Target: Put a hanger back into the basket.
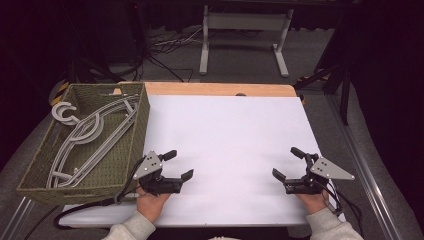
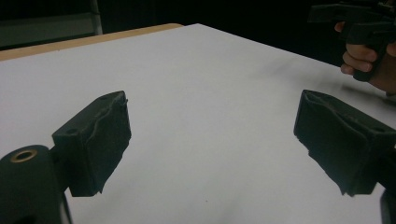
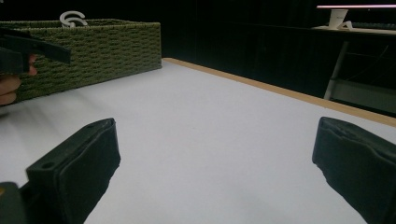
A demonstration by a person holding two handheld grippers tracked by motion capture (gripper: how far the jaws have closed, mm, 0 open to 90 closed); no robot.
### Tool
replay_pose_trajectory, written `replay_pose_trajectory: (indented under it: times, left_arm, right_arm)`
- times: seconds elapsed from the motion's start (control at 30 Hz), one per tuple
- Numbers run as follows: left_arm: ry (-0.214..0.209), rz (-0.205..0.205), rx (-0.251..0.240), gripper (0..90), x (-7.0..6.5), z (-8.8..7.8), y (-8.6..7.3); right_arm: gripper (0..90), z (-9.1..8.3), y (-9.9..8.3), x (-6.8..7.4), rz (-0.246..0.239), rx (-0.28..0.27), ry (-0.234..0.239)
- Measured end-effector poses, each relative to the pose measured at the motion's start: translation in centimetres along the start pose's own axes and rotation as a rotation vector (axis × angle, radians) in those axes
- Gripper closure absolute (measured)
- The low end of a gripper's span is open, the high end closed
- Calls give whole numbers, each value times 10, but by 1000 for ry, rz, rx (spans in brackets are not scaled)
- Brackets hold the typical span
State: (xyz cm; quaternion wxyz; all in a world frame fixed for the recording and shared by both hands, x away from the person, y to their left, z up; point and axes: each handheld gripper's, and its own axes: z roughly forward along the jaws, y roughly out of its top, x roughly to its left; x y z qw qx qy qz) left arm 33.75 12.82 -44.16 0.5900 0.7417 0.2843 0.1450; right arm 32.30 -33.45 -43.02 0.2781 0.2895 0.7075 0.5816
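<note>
My left gripper (image 1: 181, 164) rests low over the near left of the white table top (image 1: 230, 135), held by a hand in a light sleeve. Its jaws stand wide open with nothing between them, as the left gripper view (image 2: 212, 126) shows over bare white surface. My right gripper (image 1: 285, 163) mirrors it at the near right, also open and empty, its jaws (image 3: 217, 154) wide apart above the table. The two grippers point inward toward each other. A woven green basket (image 1: 131, 145) at the table's left holds several grey clothes hangers (image 1: 90, 132).
The basket (image 3: 93, 46) has a hanger hook (image 3: 72, 17) poking over its rim. A wooden strip (image 1: 220, 89) edges the table's far side. Beyond stand a white table frame (image 1: 205, 45) and floor cables. A metal rail (image 1: 367, 185) runs along the right.
</note>
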Motion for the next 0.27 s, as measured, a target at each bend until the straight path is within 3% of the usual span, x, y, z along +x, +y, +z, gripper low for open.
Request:
replay_pose_trajectory:
  times: [0.27]
  left_arm:
    - [0,8,3,112,-1,0,0]
  right_arm:
    - [13,1,0,0,-1,2,11]
